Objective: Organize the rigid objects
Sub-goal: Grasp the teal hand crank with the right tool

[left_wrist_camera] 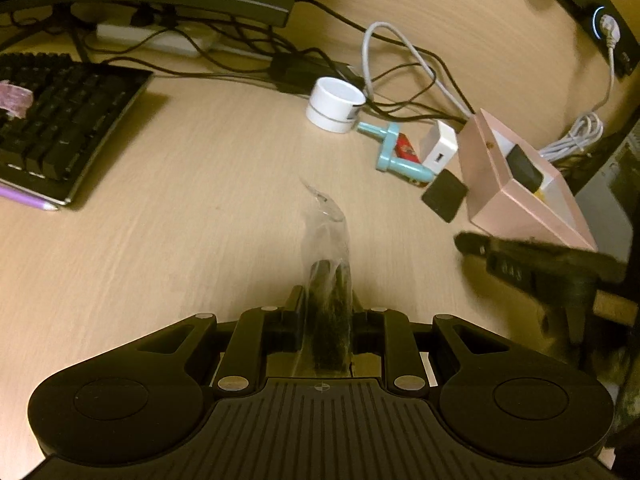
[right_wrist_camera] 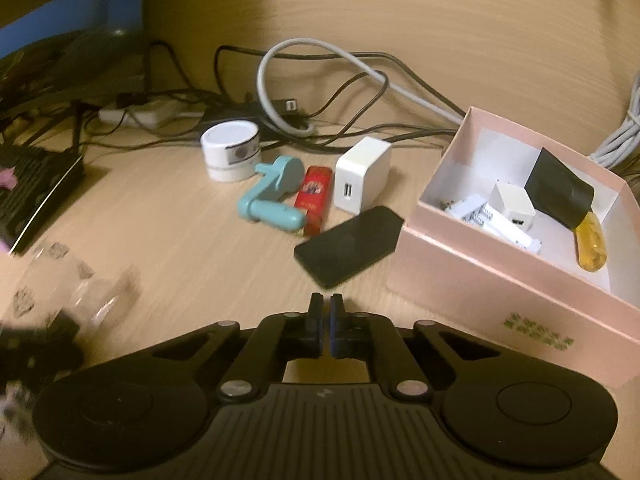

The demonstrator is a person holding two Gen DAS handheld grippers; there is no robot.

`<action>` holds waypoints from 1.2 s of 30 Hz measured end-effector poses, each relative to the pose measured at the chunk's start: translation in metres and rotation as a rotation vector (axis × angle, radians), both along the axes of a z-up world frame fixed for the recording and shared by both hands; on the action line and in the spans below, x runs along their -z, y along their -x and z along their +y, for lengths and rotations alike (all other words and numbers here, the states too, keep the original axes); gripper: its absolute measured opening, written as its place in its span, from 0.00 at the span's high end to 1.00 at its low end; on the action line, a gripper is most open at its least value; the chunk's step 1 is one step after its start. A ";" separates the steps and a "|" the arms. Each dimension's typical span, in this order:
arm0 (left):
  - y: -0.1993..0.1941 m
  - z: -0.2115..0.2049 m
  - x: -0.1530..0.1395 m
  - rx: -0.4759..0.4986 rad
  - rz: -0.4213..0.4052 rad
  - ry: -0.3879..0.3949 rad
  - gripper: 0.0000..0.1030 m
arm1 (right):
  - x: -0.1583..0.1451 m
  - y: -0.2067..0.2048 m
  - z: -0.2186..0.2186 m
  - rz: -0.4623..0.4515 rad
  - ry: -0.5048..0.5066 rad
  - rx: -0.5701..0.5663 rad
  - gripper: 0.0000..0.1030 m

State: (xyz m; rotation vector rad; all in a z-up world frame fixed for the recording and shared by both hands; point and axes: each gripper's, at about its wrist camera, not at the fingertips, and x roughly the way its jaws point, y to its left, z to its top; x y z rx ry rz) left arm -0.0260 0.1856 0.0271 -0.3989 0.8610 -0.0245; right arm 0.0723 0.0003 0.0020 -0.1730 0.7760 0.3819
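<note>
My left gripper point(left_wrist_camera: 327, 292) is shut on a clear plastic bag point(left_wrist_camera: 329, 236) that sticks up and forward from between its fingers. My right gripper point(right_wrist_camera: 326, 304) is shut and empty, just in front of a flat black pad point(right_wrist_camera: 350, 246). An open pink box point(right_wrist_camera: 500, 272) stands to its right, holding white adapters point(right_wrist_camera: 512, 204) and a yellow-tipped black item point(right_wrist_camera: 568, 200). Left of the box lie a white USB charger point(right_wrist_camera: 362, 180), a red lighter point(right_wrist_camera: 314, 200), a teal crank handle point(right_wrist_camera: 272, 196) and a white round jar point(right_wrist_camera: 230, 150). The box also shows in the left wrist view point(left_wrist_camera: 516, 184).
A black keyboard point(left_wrist_camera: 60, 120) lies at the left with a purple pen point(left_wrist_camera: 28, 196) along its edge. A monitor base, a power strip point(left_wrist_camera: 152, 40) and tangled cables point(right_wrist_camera: 320, 80) fill the back of the wooden desk point(left_wrist_camera: 180, 220). The right gripper shows blurred at the right of the left wrist view point(left_wrist_camera: 540, 268).
</note>
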 end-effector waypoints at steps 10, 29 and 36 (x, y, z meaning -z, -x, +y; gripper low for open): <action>-0.007 -0.032 0.002 0.050 -0.025 -0.046 0.77 | -0.008 0.029 -0.038 -0.035 0.021 0.003 0.95; 0.015 -0.010 0.001 -0.054 -0.041 -0.085 0.77 | 0.008 -0.031 0.038 0.008 -0.070 0.265 0.43; 0.026 0.002 0.002 -0.106 -0.052 -0.039 0.77 | -0.014 0.003 0.050 -0.224 0.019 0.003 0.43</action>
